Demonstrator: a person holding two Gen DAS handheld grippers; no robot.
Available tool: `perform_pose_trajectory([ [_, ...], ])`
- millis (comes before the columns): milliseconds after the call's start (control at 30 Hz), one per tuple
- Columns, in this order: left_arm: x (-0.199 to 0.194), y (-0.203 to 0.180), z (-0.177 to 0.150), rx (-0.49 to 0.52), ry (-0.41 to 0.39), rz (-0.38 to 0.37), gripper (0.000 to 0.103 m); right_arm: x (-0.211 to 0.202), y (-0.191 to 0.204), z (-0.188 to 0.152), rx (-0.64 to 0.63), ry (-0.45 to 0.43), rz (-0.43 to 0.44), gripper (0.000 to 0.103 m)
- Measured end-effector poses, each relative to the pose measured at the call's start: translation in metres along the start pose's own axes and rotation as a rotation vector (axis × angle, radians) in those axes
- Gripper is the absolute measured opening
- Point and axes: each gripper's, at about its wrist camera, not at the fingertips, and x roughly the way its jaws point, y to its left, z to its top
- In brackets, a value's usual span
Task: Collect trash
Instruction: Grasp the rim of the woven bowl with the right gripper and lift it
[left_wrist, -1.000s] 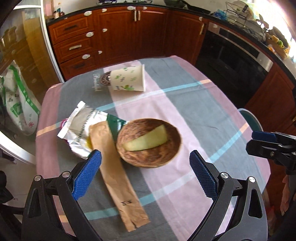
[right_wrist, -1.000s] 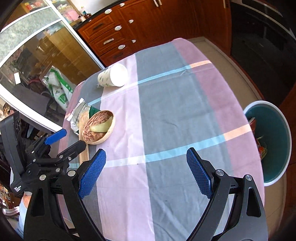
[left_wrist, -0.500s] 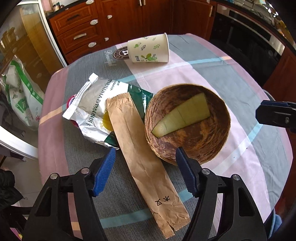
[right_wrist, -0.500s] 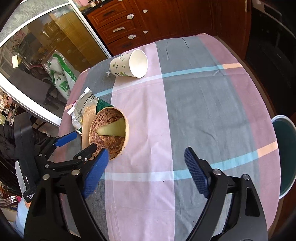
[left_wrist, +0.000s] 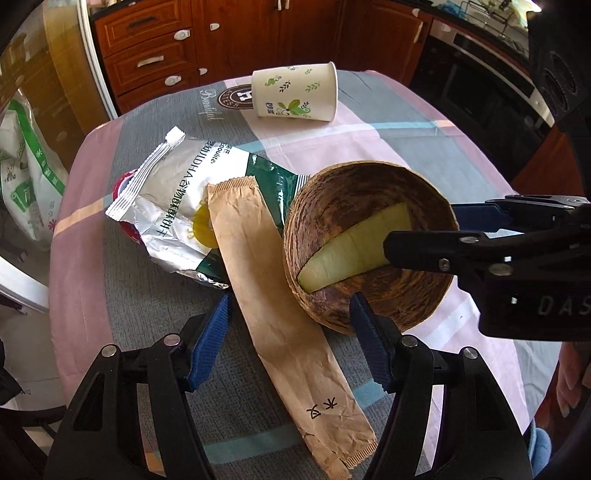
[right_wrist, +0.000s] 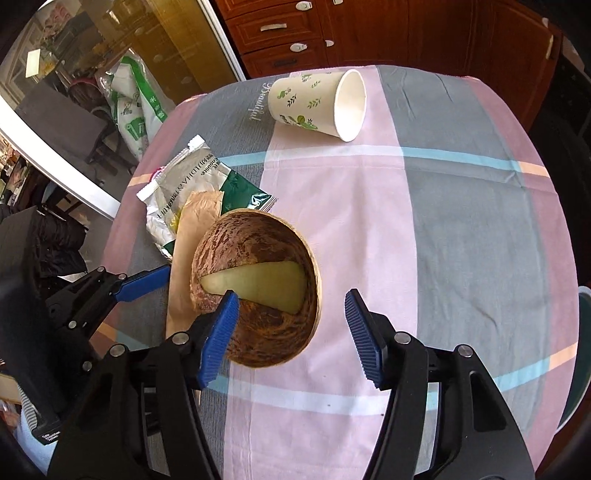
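Two grippers are down over the table (right_wrist: 443, 221), both mine. My left gripper (left_wrist: 290, 339) has its jaws part open, astride the brown paper sleeve (left_wrist: 280, 317) without pressing it; the right-hand pad sits just at the near wall of the bowl (left_wrist: 332, 310). My right gripper (right_wrist: 291, 332) has just been closing but is not yet gripping anything: its jaws straddle the bowl's near right rim, the left pad over the inside beside the pale melon slice (right_wrist: 258, 286), the right pad outside over the cloth. I cannot tell if the left pad touches the bowl.

The slice lies in the bowl, which rests partly on the sleeve. The sleeve's far end overlaps a crumpled foil wrapper (left_wrist: 173, 206). A paper cup (left_wrist: 295, 96) lies on its side at the far edge, well apart from the rest, mouth turned to the right. A bin's rim (right_wrist: 583, 332) shows at the right beside the table.
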Motion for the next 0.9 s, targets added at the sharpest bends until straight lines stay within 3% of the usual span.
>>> perform_pose_trajectory([
  [67, 0.001, 0.004, -0.002, -0.009, 0.0, -0.011, 0.067, 0.003, 0.0, 0.001, -0.003, -0.015, -0.006, 0.046],
  [100, 0.0, 0.005, -0.002, -0.011, -0.007, -0.016, 0.067, 0.003, -0.001, 0.001, 0.001, -0.015, 0.009, 0.02],
  [400, 0.001, 0.003, -0.003, 0.005, -0.025, 0.007, 0.062, -0.01, -0.018, -0.012, 0.077, 0.015, 0.133, 0.02],
  [600, 0.001, -0.001, -0.005, 0.017, -0.032, 0.022, 0.062, -0.016, -0.022, -0.027, 0.083, 0.002, 0.138, 0.016],
  [733, 0.001, -0.002, -0.006, 0.019, -0.034, 0.024, 0.062, 0.01, -0.011, -0.033, 0.085, 0.06, 0.153, 0.016],
  [900, 0.001, -0.006, -0.007, 0.031, -0.027, 0.022, 0.063, -0.005, -0.006, -0.031, 0.082, -0.01, 0.149, 0.008],
])
